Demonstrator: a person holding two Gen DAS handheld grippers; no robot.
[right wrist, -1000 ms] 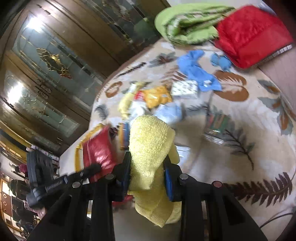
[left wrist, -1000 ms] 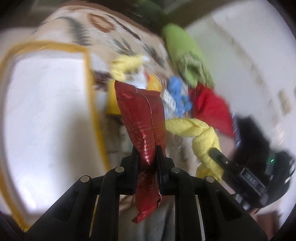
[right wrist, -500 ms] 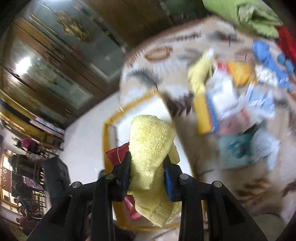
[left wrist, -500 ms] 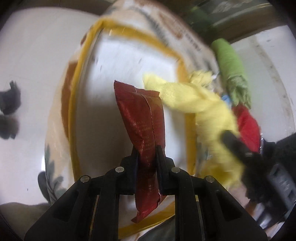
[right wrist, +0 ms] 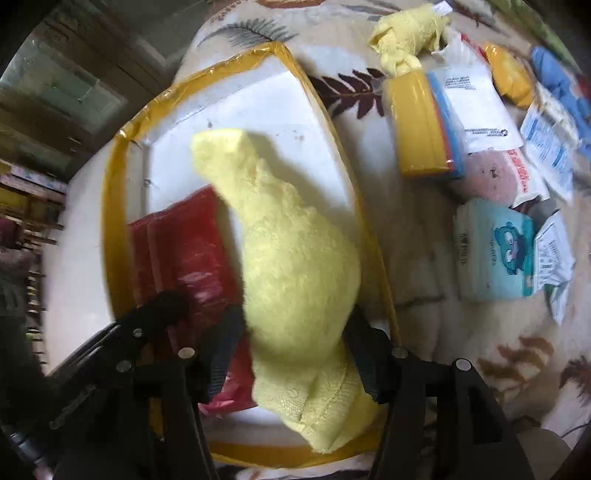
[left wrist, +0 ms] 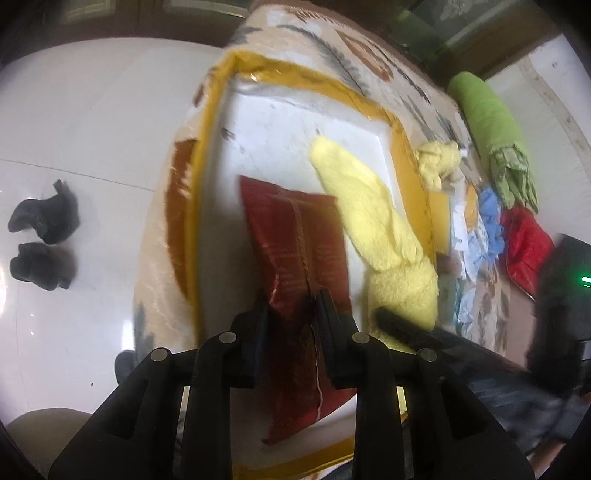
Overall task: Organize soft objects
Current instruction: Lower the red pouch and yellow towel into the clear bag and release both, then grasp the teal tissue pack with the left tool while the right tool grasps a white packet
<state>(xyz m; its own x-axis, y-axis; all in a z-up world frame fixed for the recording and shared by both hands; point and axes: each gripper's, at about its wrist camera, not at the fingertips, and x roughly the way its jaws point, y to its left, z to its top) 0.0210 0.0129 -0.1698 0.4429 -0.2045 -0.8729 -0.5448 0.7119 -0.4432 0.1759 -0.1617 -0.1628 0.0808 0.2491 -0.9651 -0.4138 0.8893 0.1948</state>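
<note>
My left gripper (left wrist: 291, 306) has its jaws parted around a dark red foil packet (left wrist: 295, 254) that lies in the white tray with the yellow rim (left wrist: 210, 147). My right gripper (right wrist: 291, 328) has wide-parted jaws around a rolled yellow towel (right wrist: 291, 251), which rests in the same tray (right wrist: 306, 85) beside the red packet (right wrist: 184, 254). The towel (left wrist: 373, 221) also shows in the left wrist view, to the right of the packet. A second yellow towel (right wrist: 406, 29) lies on the leaf-print cloth beyond the tray.
On the leaf-print cloth right of the tray lie a yellow sponge pack (right wrist: 421, 125), white packets (right wrist: 476, 110), a teal tissue pack (right wrist: 498, 251), blue cloths (left wrist: 487, 214), a red pillow (left wrist: 524, 247) and a green blanket roll (left wrist: 491, 122). Black shoes (left wrist: 40, 236) stand on the white floor.
Both grippers came down over the tray and their jaws opened. The red packet and yellow towel now lie in the tray instead of being held up.
</note>
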